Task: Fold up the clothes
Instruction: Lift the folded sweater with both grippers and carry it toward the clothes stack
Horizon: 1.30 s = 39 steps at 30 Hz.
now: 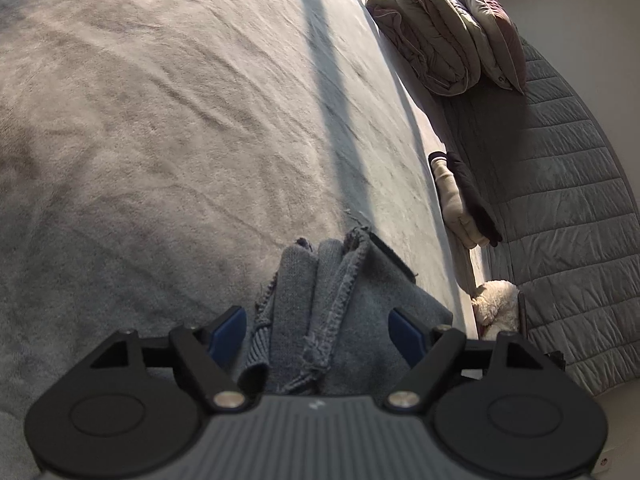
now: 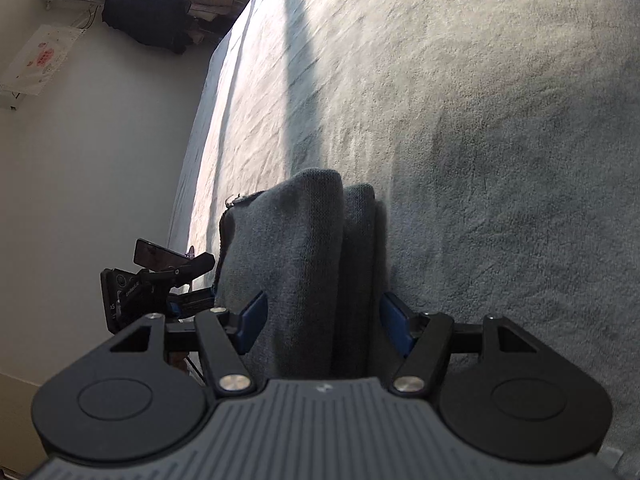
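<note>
A folded grey knit garment [image 1: 332, 280] sits bunched between the blue pads of my left gripper [image 1: 318, 336], frayed seams facing the camera. In the right wrist view the same garment [image 2: 304, 240] stands as a thick folded bundle that fills the gap between the pads of my right gripper [image 2: 324, 320]. Both grippers look shut on it from opposite ends, over the grey bed cover [image 1: 160, 120]. The left gripper [image 2: 160, 280] shows at the bundle's far left end in the right wrist view.
Folded duvets [image 1: 432, 32] and a pillow [image 1: 488, 28] lie at the bed's far right edge. A cream and black folded stack [image 1: 460, 200] and a plush toy [image 1: 496, 304] sit against the quilted headboard [image 1: 560, 200]. A dark clothing pile [image 2: 148, 16] lies beyond the bed.
</note>
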{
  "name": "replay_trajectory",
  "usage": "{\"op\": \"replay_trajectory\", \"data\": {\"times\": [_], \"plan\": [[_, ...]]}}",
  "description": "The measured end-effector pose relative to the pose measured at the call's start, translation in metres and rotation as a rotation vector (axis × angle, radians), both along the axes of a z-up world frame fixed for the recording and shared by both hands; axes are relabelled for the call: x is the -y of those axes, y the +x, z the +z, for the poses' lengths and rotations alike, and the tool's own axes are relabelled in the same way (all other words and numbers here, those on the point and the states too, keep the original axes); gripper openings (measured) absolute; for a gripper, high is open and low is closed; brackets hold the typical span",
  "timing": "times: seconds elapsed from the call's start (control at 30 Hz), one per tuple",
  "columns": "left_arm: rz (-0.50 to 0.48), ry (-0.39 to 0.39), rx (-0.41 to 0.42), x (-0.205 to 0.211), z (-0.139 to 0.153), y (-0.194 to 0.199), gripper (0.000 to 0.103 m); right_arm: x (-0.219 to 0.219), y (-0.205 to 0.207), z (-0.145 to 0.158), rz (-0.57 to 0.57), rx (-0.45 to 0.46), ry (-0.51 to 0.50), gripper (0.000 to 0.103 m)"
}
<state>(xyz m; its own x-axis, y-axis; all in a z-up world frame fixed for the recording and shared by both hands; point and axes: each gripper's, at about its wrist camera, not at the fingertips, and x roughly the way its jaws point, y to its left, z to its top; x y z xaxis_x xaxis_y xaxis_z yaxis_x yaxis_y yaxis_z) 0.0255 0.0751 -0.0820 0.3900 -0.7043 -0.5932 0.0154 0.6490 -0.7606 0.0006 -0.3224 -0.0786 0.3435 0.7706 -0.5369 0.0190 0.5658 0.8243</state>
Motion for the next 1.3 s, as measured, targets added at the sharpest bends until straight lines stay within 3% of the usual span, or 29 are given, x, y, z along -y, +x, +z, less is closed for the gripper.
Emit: {"op": "replay_trajectory", "data": {"times": [0.23, 0.27, 0.3, 0.37, 0.5, 0.63, 0.8, 0.93, 0.97, 1.1, 1.27, 1.3], "plan": [[-0.006, -0.047, 0.035, 0.020, -0.007, -0.005, 0.078, -0.009, 0.002, -0.009, -0.089, 0.017, 0.081, 0.066], [0.002, -0.060, 0.038, 0.020, -0.008, -0.007, 0.066, -0.012, 0.001, -0.008, -0.092, 0.028, 0.078, 0.065], [0.021, -0.084, 0.031, 0.019, -0.010, -0.009, 0.050, -0.014, 0.001, -0.008, -0.095, 0.030, 0.084, 0.057], [0.046, -0.121, 0.035, 0.017, -0.011, -0.012, 0.043, -0.015, 0.000, -0.010, -0.113, 0.016, 0.130, 0.045], [0.074, -0.162, 0.060, 0.019, 0.000, -0.012, 0.036, -0.004, 0.003, 0.000, -0.159, 0.007, 0.188, 0.040], [0.070, -0.140, 0.068, 0.029, -0.001, -0.008, 0.035, 0.009, 0.010, 0.020, -0.185, 0.010, 0.181, 0.039], [0.065, -0.112, 0.078, 0.041, -0.003, -0.003, 0.036, 0.027, 0.022, 0.036, -0.201, 0.019, 0.089, 0.041], [0.060, -0.089, 0.086, 0.051, -0.004, 0.001, 0.048, 0.033, 0.030, 0.025, -0.237, 0.000, 0.066, 0.049], [0.059, -0.084, 0.088, 0.053, -0.005, 0.002, 0.052, 0.034, 0.030, 0.020, -0.242, -0.013, 0.082, 0.055], [0.049, -0.090, 0.079, 0.053, -0.007, 0.006, 0.058, 0.037, 0.024, 0.013, -0.245, -0.012, 0.090, 0.066], [0.031, -0.098, 0.087, 0.062, -0.012, 0.004, 0.057, 0.036, 0.018, 0.005, -0.228, 0.010, 0.085, 0.066], [0.023, -0.101, 0.087, 0.065, -0.012, 0.004, 0.054, 0.034, 0.018, 0.004, -0.227, 0.013, 0.082, 0.060]]}}
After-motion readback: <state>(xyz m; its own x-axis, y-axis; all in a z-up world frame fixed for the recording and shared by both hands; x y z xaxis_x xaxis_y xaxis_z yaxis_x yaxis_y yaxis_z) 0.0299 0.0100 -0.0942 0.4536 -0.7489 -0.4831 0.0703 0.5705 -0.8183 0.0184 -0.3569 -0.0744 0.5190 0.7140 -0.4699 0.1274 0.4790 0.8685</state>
